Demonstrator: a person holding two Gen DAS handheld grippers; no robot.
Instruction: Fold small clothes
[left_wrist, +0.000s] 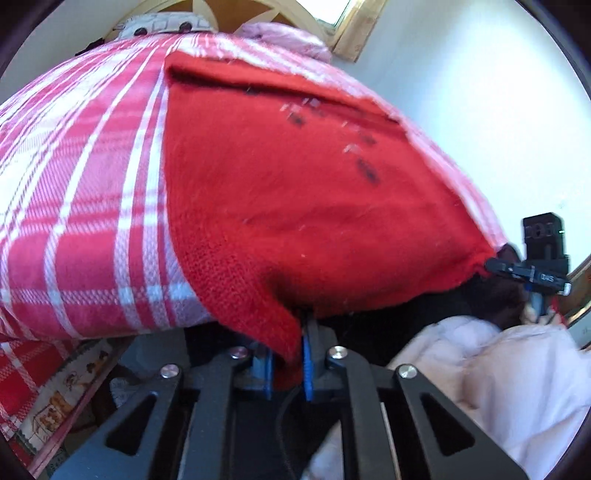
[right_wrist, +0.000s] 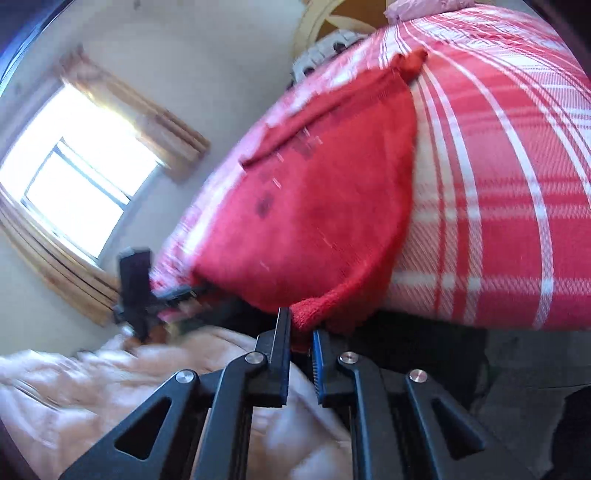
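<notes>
The left gripper (left_wrist: 290, 363) is clenched on a near corner of the red knit (left_wrist: 295, 177); a fold of the cloth runs down between its blue pads (left_wrist: 307, 363) and hangs just past them. The right gripper (right_wrist: 300, 336) pinches the other near corner of the same knit (right_wrist: 325, 206), its ribbed hem bunched between the two fingers.

From both corners the knit spreads away across the checked cloth (left_wrist: 81, 206), a red-and-white plaid that covers the surface it lies on. Its far part lies flat, with a crease running across near the far edge and small dark and pale marks in the weave; the pictures are blurred there. In the left view the right gripper (left_wrist: 517, 271) shows at the right, at the knit's corner. In the right view the left gripper (right_wrist: 177, 293) shows at the left, at its corner.

Below the near edge lies a pale pink quilt (right_wrist: 92, 387), soft and rumpled. Beyond the plaid sit a pink bundle (left_wrist: 284, 37) and a wooden headboard (left_wrist: 236, 7). A bright window (right_wrist: 85, 177) with a wooden frame stands in the white wall at the left of the right view.
</notes>
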